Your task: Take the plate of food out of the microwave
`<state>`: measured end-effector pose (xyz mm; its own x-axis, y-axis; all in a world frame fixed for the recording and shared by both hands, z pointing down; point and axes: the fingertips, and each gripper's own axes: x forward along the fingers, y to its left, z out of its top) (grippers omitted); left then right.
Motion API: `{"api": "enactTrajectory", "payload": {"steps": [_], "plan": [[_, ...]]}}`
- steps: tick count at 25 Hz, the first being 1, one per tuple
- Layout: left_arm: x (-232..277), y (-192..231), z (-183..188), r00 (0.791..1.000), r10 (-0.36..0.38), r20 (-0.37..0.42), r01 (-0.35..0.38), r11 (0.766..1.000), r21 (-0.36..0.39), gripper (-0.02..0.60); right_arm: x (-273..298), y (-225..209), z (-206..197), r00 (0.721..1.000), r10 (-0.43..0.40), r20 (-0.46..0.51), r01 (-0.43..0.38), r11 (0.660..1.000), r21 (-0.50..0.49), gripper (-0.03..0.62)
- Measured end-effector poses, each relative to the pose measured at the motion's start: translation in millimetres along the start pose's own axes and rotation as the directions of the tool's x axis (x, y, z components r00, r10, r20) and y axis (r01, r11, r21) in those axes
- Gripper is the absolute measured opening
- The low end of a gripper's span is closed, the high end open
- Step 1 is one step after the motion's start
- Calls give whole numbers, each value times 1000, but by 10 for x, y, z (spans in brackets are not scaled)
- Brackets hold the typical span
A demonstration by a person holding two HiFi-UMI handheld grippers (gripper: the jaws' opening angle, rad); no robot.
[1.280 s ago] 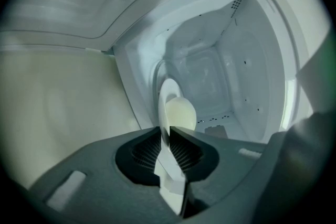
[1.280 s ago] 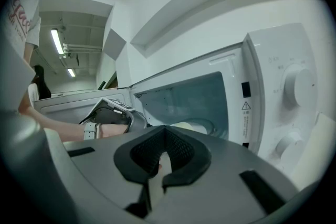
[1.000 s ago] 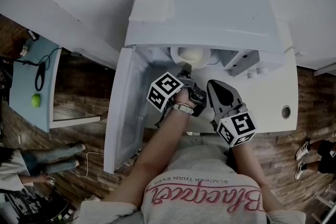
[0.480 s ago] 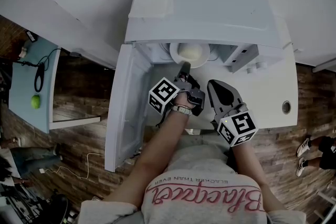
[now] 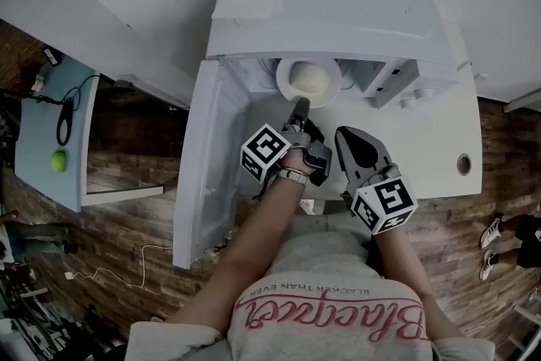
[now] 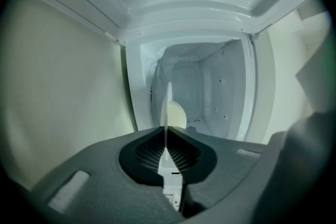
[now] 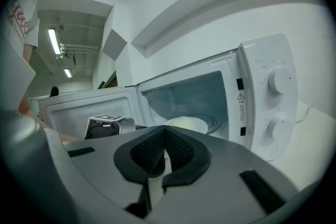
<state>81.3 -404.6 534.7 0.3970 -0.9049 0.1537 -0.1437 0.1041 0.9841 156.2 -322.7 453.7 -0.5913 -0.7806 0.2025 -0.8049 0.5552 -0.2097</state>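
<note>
A white plate with a pale mound of food sits at the mouth of the open white microwave. My left gripper is shut on the plate's near rim; its jaws have just been closing on that rim. In the left gripper view the plate stands edge-on between the pads of the left gripper, with the food behind. My right gripper hovers beside it over the counter, shut and empty. The right gripper view shows the right gripper before the plate.
The microwave door hangs open to the left. The white counter has a round hole at the right. The control knobs face the right gripper. A blue table with a green ball stands far left.
More of the plate now shows out from under the microwave's top. The left gripper's fingers have drawn slightly toward the person. The right gripper has stayed put.
</note>
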Motion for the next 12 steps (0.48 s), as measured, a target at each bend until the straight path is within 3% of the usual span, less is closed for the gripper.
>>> {"api": "enactTrajectory", "payload": {"steps": [12], "plan": [[-268, -44, -85, 998, -24, -57, 24, 1000, 10, 18, -156, 174, 21, 996, -84, 31, 84, 996, -10, 8]]}}
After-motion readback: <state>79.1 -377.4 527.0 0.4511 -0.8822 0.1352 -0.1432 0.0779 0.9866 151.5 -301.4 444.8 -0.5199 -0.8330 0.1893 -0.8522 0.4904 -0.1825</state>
